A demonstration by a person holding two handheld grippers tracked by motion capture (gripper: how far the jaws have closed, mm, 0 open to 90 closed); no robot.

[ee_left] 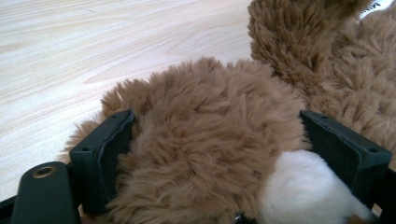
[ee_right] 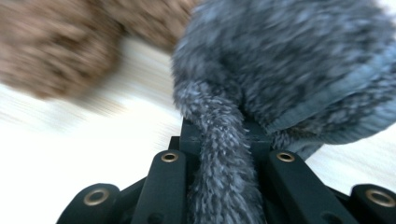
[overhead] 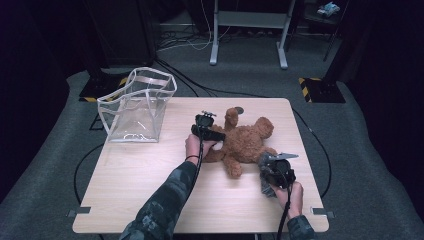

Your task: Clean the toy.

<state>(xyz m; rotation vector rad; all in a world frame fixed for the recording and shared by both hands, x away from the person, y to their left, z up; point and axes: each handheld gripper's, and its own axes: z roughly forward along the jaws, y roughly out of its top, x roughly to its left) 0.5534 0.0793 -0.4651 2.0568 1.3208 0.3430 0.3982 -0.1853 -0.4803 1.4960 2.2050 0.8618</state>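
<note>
**2 grippers, 2 soft toys on the table**

A brown teddy bear (overhead: 246,142) lies sprawled near the middle of the light wooden table (overhead: 150,190), limbs spread out. The left gripper (overhead: 214,136) sits at the bear's left side as the high view shows it, held by the person's left hand (overhead: 194,146) with a camouflage sleeve (overhead: 160,207) running back to the table's near edge. In the left gripper view its 2 black jaws stand wide apart with a thick, furry part of the bear (ee_left: 210,149) packed between them — the fur presses against both pads, so the jaws are clamped on the bear. A white patch of fur (ee_left: 303,191) shows low at the right of that view.

The right gripper (overhead: 270,167) is at the bear's lower right, close to one of its legs, held by the right hand (overhead: 292,196). It carries a small grey furry toy (overhead: 265,172). In the right gripper view the jaws are nearly together, pinching a thin strand of the grey toy (ee_right: 224,163), while the toy's bulk (ee_right: 299,65) hangs beyond the tips. That view is blurred; the brown bear (ee_right: 56,46) shows at its upper left, just beside the grey toy.

A clear plastic bag (overhead: 137,105) with white trim stands open at the table's far left corner — well apart from both toys.
</note>
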